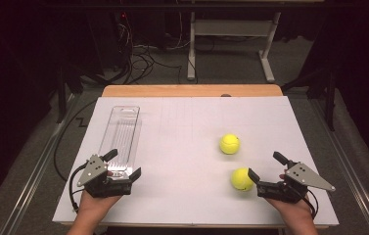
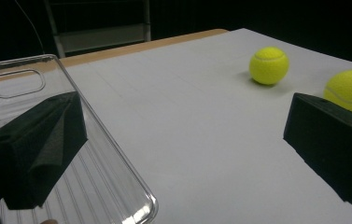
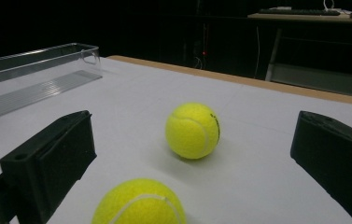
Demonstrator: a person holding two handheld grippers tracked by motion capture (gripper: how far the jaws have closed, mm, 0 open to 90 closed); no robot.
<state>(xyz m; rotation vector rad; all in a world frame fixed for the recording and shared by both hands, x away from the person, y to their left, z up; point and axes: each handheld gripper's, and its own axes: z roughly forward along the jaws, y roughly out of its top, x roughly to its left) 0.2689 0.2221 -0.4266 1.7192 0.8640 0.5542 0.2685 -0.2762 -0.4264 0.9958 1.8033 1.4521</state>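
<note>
The white table (image 1: 182, 122) carries a clear tray (image 1: 121, 139) and 2 tennis balls (image 1: 229, 144), well apart

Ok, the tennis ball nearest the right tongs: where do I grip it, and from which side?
Take the near ball across its widest middle, coming in low from the person's side with the right tongs, whose jaws already stand open at it. Being round, any opposite pair of sides serves, but a grip off its middle may squeeze it away. The far ball sits apart, so it should not interfere.
</note>
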